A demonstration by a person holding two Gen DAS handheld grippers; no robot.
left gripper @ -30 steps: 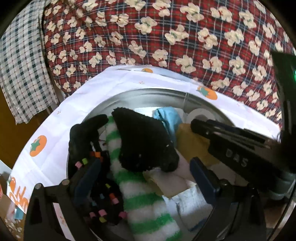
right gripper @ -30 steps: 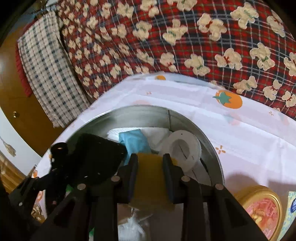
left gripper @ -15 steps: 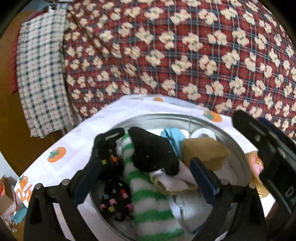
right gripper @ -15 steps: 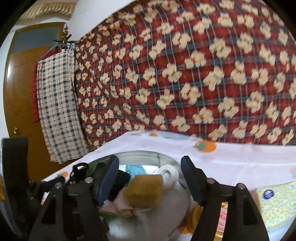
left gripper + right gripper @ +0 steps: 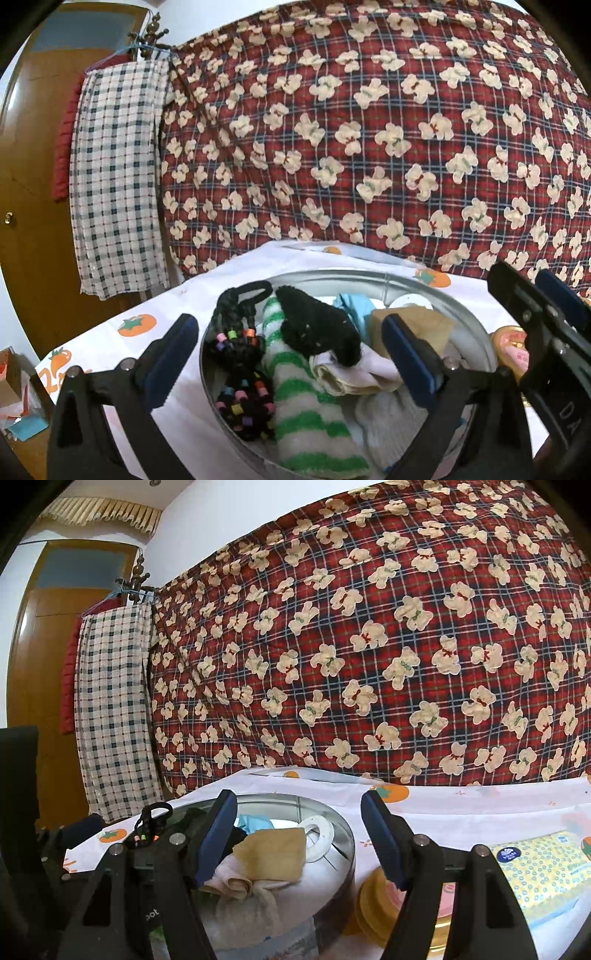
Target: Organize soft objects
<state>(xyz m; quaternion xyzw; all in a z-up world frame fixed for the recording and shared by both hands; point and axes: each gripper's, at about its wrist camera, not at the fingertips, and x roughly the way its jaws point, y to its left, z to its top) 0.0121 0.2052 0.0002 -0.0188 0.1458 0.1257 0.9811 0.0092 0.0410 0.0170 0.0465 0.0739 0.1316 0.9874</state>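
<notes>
Both grippers hang released, gripping nothing: the left gripper (image 5: 286, 354) spreads its blue pads wide, and the right gripper (image 5: 299, 834), whose jaws have just been opening, frames empty air. Below them a round, shiny metal tin (image 5: 476, 332) sits on the white tomato-print tablecloth (image 5: 147, 310) near its left edge, packed with soft things. At its near rim lies a fuzzy green-striped sock (image 5: 306, 406), its long axis running near to far. A beaded black braid (image 5: 240, 354) lies along its left. Farther in lies a fluffy black sock (image 5: 317, 328), then a tan sponge block (image 5: 273, 853) atop folded cream cloth (image 5: 232, 878). A plaid bear-print quilt (image 5: 369, 646) hangs behind.
</notes>
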